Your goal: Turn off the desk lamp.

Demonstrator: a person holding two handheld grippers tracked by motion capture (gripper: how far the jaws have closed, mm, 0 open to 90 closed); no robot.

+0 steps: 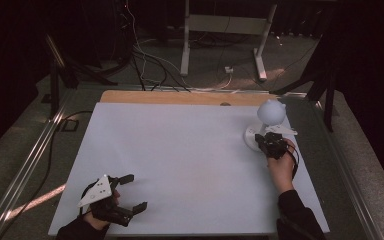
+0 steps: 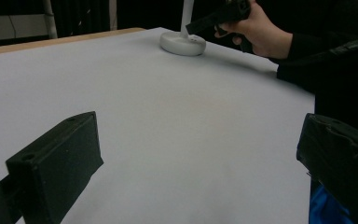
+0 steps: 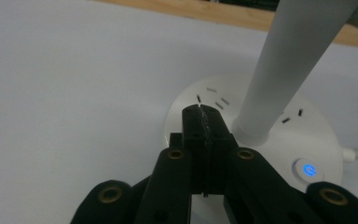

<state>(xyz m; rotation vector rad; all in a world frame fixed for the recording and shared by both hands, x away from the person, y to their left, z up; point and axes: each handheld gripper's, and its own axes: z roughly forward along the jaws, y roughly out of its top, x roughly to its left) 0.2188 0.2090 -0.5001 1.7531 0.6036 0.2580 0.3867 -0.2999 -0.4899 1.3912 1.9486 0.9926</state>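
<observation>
Lamp [image 1: 267,125] standing at far right of white sheet [image 1: 180,160], close to its right edge; round base [image 3: 261,140] showing slot marks and glowing blue power button [image 3: 306,169]; no readable writing. Right gripper [image 1: 265,140] hovering over base, jaws pressed together, pinching nothing. Left gripper [image 1: 132,192] resting near left corner, jaws spread wide. Wide bare sheet lying between them. Wooden table edge [image 1: 180,97] showing beyond sheet; cables [image 1: 150,65] trailing across dim floor behind.

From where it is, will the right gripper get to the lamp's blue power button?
Probably yes: the right gripper, jaws shut, hovers over the lamp base, and the button sits uncovered just beside it, clear of the stem.
</observation>
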